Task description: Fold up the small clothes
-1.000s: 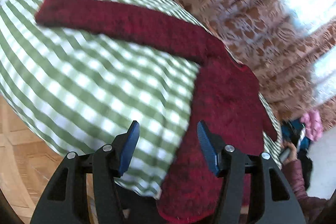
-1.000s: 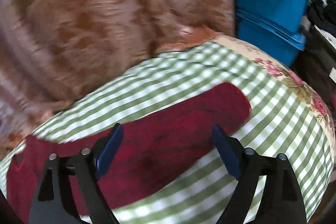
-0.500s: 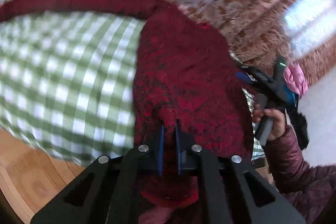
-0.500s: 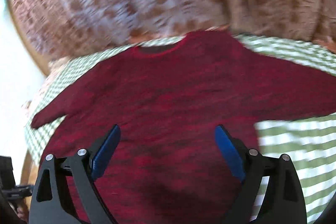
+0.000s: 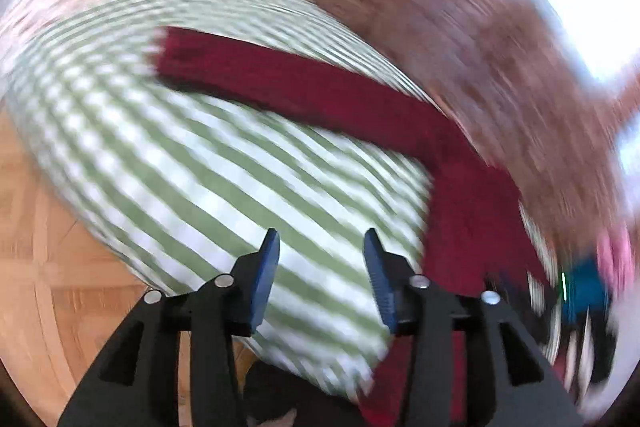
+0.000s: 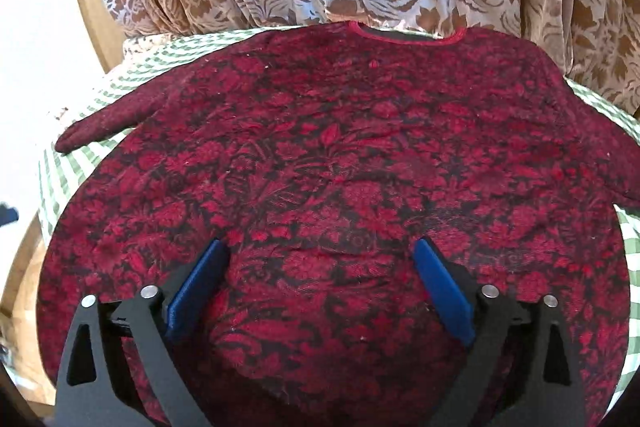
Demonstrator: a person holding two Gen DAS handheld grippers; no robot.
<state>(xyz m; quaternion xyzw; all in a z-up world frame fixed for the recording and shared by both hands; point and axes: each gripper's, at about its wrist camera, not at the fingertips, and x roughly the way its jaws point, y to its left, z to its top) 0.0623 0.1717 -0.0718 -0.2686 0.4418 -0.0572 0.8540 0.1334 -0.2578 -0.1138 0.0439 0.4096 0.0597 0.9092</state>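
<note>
Sweater (image 6: pixel 340 163): we see it flat on checked cloth (image 5: pixel 192 167). Left gripper (image 5: pixel 320 251) just reopened, empty; right gripper (image 6: pixel 320 259) widening, nothing pinched. Blue bin (image 5: pixel 584 291): contents blurred.

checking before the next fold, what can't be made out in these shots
- Left wrist view: motion blur smears the red sweater, so its pattern is unreadable.
- Right wrist view: the sweater's hem is hidden behind the right gripper.
- Right wrist view: its right sleeve is cut off by the picture's edge.
</note>
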